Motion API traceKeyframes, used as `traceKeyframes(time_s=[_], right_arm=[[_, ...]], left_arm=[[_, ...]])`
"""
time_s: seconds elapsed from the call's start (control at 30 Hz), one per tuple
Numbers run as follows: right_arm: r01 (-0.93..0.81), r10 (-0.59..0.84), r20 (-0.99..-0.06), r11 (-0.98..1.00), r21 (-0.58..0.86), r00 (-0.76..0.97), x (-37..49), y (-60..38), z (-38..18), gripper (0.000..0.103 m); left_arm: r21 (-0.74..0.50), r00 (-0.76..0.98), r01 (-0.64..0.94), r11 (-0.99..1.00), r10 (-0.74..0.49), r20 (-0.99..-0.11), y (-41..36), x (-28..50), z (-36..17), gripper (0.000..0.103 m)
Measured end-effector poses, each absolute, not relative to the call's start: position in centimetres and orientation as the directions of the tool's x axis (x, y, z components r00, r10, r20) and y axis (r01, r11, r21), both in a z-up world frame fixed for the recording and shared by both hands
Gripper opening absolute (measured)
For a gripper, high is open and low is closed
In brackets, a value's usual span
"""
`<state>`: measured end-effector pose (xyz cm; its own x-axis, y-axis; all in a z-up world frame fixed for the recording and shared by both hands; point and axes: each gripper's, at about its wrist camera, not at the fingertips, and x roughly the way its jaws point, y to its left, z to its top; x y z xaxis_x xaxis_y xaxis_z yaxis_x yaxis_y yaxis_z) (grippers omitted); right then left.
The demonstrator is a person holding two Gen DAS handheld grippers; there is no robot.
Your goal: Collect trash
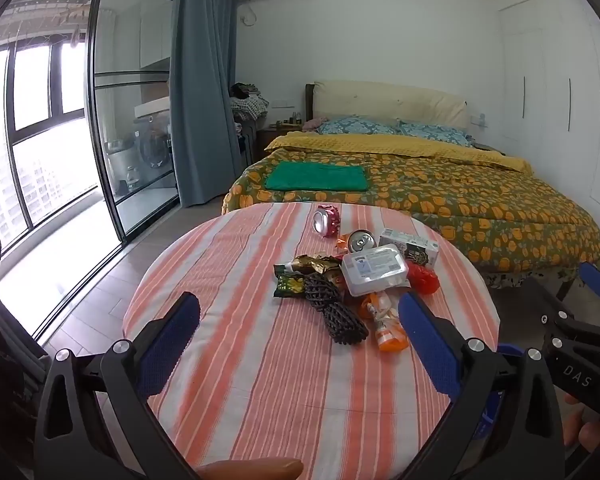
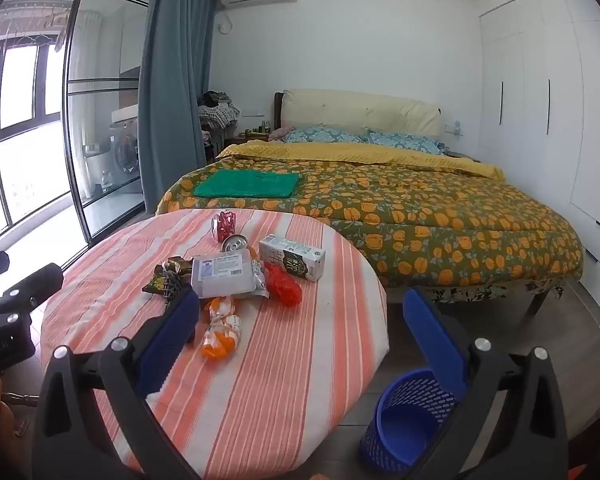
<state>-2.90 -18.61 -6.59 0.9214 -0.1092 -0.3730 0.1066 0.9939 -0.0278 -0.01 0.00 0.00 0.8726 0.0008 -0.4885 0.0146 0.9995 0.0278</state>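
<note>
A: Our left gripper [image 1: 300, 320] and right gripper [image 2: 300, 316] both stand spread wide with nothing between the pads, hovering over the near side of the striped table [image 1: 260, 380].

B: The trash sits mid-table: 2 cans, a milk carton [image 2: 292, 258], a clear tray [image 2: 224, 274], the orange wrapper [image 2: 220, 332] nearest us.

A: We'd take that wrapper first, low and centred.

B: The blue basket [image 2: 404, 420] stands on the floor just beside the table's right edge; the bed [image 2: 420, 208] crowds the far side, so we should carry rightward.
</note>
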Motion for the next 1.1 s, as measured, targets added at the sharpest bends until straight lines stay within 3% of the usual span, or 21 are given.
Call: traceKeyframes(time_s=[1.1], right_arm=[[0.127,-0.127,-0.386,0.992,-0.025,0.914,-3.0,-18.8,-7.2,0.099]], left_arm=[[0.031,0.864,0.016,0.999,0.002,-0.503,0.0,0.4,-0.8,0.098]])
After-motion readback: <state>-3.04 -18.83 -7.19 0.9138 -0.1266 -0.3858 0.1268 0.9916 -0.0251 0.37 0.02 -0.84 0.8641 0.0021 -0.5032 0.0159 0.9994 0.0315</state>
